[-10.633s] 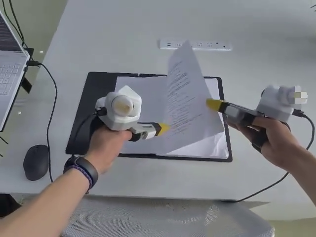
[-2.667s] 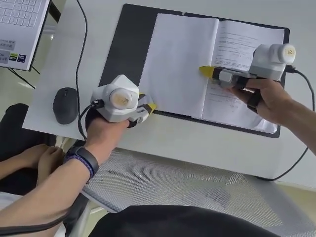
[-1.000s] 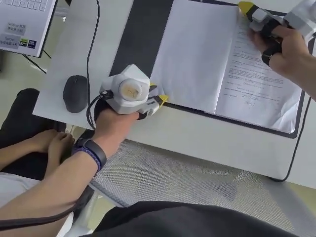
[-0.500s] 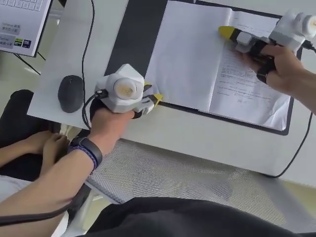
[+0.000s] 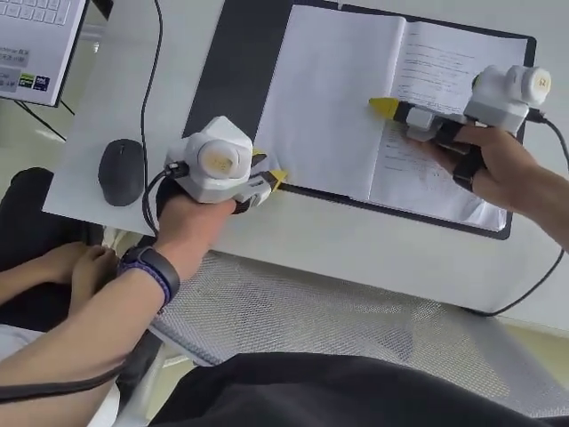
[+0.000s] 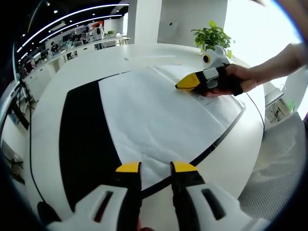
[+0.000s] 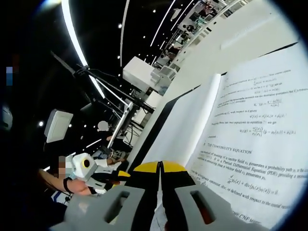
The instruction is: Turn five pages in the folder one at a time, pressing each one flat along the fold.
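Black and lying open on the white table (image 5: pixel 356 249), the folder (image 5: pixel 240 71) has its bare left cover showing beside a blank white page (image 5: pixel 329 98). A printed page (image 5: pixel 449 67) covers the folder's right half. Both pages look flat to us, and they meet at the fold running down the folder's middle.

We hold the right gripper (image 5: pixel 384 107) over the folder's right half, its body across the printed page and its yellow tips reaching the fold about halfway down. In the right gripper view its jaws (image 7: pixel 160 166) are closed against each other with nothing between them, and the fold sits just in front of them. We cannot tell how hard the tips bear on the paper.

We hold the left gripper (image 5: pixel 276 176) at the folder's near edge, by the near left corner of the blank page. In the left gripper view its jaws (image 6: pixel 156 168) stand a little apart and hold nothing, with the page's near edge and the folder's black rim just ahead of them. We cannot tell whether the tips touch the paper.

A dark mouse (image 5: pixel 122 171) lies left of the folder, near its left cover, and a laptop (image 5: pixel 36 44) sits farther left. A cable (image 5: pixel 153 71) runs between the laptop and the folder.
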`<state>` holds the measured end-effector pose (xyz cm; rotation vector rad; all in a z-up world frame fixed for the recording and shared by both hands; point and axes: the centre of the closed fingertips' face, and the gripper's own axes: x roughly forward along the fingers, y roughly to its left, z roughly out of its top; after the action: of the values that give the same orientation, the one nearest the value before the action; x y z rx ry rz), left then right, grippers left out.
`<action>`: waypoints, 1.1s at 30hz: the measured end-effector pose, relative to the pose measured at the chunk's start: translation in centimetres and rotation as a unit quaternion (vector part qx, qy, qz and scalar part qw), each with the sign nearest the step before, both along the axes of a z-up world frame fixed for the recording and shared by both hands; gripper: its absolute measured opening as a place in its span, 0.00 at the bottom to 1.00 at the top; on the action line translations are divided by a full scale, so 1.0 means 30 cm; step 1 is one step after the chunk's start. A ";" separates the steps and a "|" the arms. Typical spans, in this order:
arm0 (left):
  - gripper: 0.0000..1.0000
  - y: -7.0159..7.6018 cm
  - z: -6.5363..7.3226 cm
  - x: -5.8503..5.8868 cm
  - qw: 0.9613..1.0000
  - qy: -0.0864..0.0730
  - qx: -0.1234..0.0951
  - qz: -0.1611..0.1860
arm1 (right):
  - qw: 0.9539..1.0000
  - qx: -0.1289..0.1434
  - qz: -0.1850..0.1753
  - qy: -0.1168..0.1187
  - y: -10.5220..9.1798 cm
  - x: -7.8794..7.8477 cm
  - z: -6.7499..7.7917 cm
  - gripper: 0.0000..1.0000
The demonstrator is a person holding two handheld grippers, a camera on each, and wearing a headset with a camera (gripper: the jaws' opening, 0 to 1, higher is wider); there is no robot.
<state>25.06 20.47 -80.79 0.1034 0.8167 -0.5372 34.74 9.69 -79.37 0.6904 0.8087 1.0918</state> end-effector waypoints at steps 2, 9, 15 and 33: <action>0.22 0.000 0.000 -0.001 1.000 0.000 0.001 0.000 | 1.000 -0.002 0.013 0.000 0.008 -0.044 0.004 0.00; 0.21 0.001 0.000 -0.002 1.000 -0.001 0.003 -0.002 | 0.999 -0.009 0.049 0.001 0.027 -0.182 0.013 0.00; 0.22 -0.001 -0.003 -0.001 1.000 -0.001 0.003 -0.002 | 0.998 -0.008 0.069 0.007 0.032 -0.292 0.021 0.00; 0.22 -0.004 -0.010 0.003 1.000 -0.005 0.004 -0.004 | 0.996 -0.013 0.083 0.019 0.019 -0.400 0.022 0.00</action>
<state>25.17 20.36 -81.08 0.1171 0.8099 -0.5407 22.75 10.26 -78.69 0.6326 0.9248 1.2177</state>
